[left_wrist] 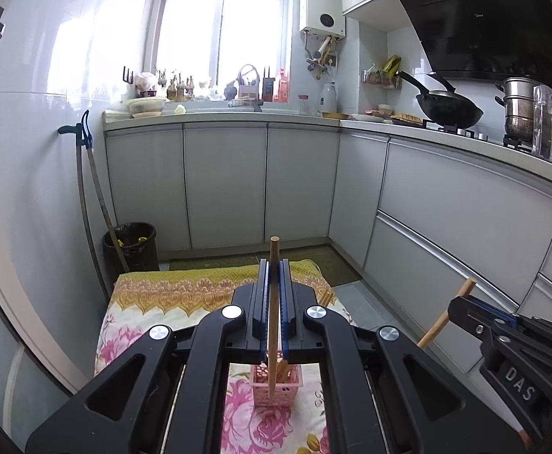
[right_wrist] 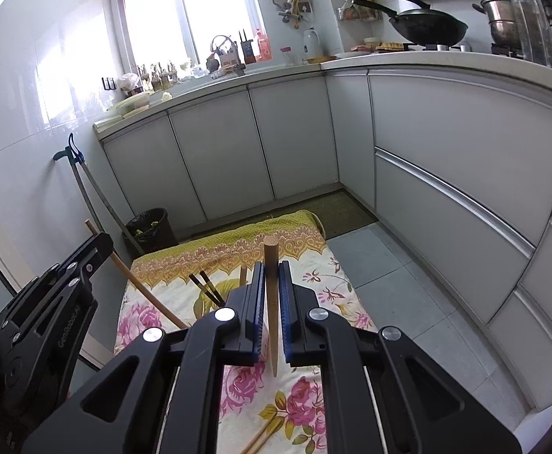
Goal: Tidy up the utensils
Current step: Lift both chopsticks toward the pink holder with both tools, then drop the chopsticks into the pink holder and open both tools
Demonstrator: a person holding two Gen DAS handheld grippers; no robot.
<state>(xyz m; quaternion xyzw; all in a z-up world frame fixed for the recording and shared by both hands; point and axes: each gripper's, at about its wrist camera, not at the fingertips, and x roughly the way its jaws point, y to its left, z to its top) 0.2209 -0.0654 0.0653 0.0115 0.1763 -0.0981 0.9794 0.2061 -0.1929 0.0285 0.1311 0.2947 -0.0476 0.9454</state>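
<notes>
Over on the left, a black bin (left_wrist: 130, 249) stood against the wall with two long handles (left_wrist: 86, 204) leaning beside it, and the flowered cloth (left_wrist: 170, 295) spread over the low surface just in front. The left gripper (left_wrist: 274, 302) was clamped tight on a wooden chopstick (left_wrist: 273, 325), held upright, its lower end dipping into the pink basket (left_wrist: 276, 389) directly below, where more chopsticks (left_wrist: 284, 370) already stood. A dark pair of chopsticks (right_wrist: 206, 288) lay on the cloth, partly hidden behind the gripper bodies. Across to the right, the right gripper (right_wrist: 272, 302) was closed down on its own tapered chopstick (right_wrist: 271, 302), thick end up, tip hanging above the cloth. Two more loose chopsticks (right_wrist: 262, 437) lay on the cloth near the bottom edge. Far right, a black wok (left_wrist: 450, 108) sat on the stove.
</notes>
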